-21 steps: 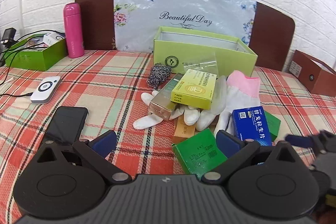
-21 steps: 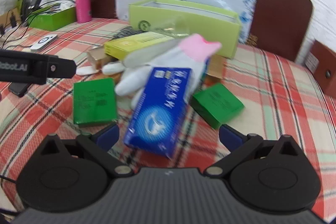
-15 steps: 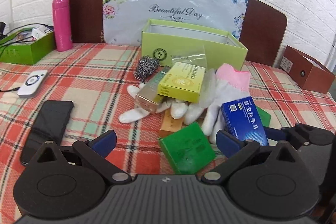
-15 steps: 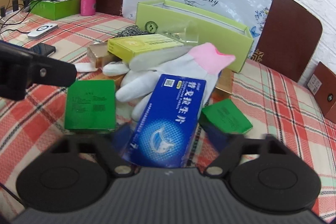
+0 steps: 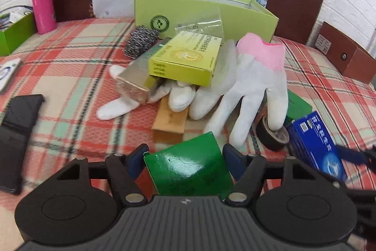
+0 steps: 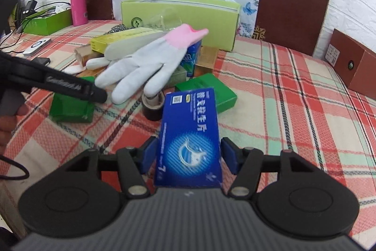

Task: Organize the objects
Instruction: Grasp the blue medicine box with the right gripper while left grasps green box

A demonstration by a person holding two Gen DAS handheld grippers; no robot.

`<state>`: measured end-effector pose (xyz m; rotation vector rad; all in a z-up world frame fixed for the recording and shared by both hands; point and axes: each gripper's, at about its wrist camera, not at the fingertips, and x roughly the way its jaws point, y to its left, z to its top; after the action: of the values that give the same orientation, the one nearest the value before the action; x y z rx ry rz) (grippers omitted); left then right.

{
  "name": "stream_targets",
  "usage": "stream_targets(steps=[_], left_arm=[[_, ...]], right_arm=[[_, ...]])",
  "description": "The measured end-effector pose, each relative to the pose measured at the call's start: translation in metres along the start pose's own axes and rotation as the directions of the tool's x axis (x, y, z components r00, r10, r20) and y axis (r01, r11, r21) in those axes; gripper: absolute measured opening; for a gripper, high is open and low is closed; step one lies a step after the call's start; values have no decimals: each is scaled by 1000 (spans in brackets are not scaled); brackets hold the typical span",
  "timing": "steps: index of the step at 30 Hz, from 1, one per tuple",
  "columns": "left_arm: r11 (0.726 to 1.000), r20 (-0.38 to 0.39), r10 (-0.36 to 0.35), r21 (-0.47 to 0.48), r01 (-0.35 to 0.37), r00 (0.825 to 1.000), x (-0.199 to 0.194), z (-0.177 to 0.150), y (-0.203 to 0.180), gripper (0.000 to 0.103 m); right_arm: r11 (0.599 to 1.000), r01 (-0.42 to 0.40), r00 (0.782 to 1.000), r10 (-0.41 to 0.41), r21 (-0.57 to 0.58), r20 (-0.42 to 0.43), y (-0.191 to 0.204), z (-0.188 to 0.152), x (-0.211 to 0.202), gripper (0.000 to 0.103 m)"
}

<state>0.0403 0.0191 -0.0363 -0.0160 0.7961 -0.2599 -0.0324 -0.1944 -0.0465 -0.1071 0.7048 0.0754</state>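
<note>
My left gripper (image 5: 184,154) is shut on a dark green box (image 5: 190,171) at the near edge of the pile. My right gripper (image 6: 188,154) is shut on a blue medicine box (image 6: 190,140) and holds it off the cloth. The pile holds a yellow box (image 5: 188,58), a gold box (image 5: 136,81), white gloves with pink cuffs (image 5: 253,81), an orange box (image 5: 171,119), a roll of black tape (image 5: 272,135) and a steel scourer (image 5: 141,41). An open lime-green box (image 5: 204,13) stands behind the pile. A second dark green box (image 6: 206,91) lies beyond the blue one.
A pink flask (image 5: 43,0) and a green tray (image 5: 14,29) stand at the back left. A black phone (image 5: 16,133) and a white device (image 5: 7,72) lie at the left. A brown box (image 6: 352,62) sits at the right. A headboard backs the plaid cloth.
Both grippers moved forward into the pile and closed. The left one took the dark green box. The right one took the blue box and pulled it clear of the glove.
</note>
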Motion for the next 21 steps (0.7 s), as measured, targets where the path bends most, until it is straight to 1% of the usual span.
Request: stream_targets(steps=[1,2,3,4,5,9,14,16,17,20,21], left_arm=[[1000,13,21,23,-21,1000,-8,-2,0,73],[998,21,54,39,-55,998,-15,-3,1,79],[995,28,88,50,-89,996,-21,-6,1,84],[992,29,110,62,-111,994,-25,-7,2,84],[992,22,109,68,-111,994,-28,-9,4,84],[995,-25,70,70,-69,997,-27,-12,2,84],[998,-30,59,35,-58,998,-2,-4,-11,84],[999,-25,21,45,-20,999,10,-2,-14,70],[999,-48,-9,48,11,999,19,0,-15,65],[997,-50,8,74,-4,999,16,5,-17,64],[996,-45,18,85,-14,999,10,5,-16,68]], right_arm=[[1000,1,1000,-1,-10,7,2,1,1,63],[1000,2,1000,-1,-22,12,4,3,2,65],[999,4,1000,-4,-33,15,6,4,3,65],[999,8,1000,-7,-42,16,7,5,5,65],[999,11,1000,-10,-48,17,8,5,6,65],[999,14,1000,-14,-38,6,5,3,7,65],[999,29,999,-29,-13,-19,-2,-2,7,65],[999,30,999,-30,-11,-22,-2,-3,7,65],[1000,29,999,-30,-11,-23,-1,-4,7,65],[999,30,999,-30,-13,-28,-1,-3,8,65],[999,32,999,-32,-14,-28,-2,-3,7,65]])
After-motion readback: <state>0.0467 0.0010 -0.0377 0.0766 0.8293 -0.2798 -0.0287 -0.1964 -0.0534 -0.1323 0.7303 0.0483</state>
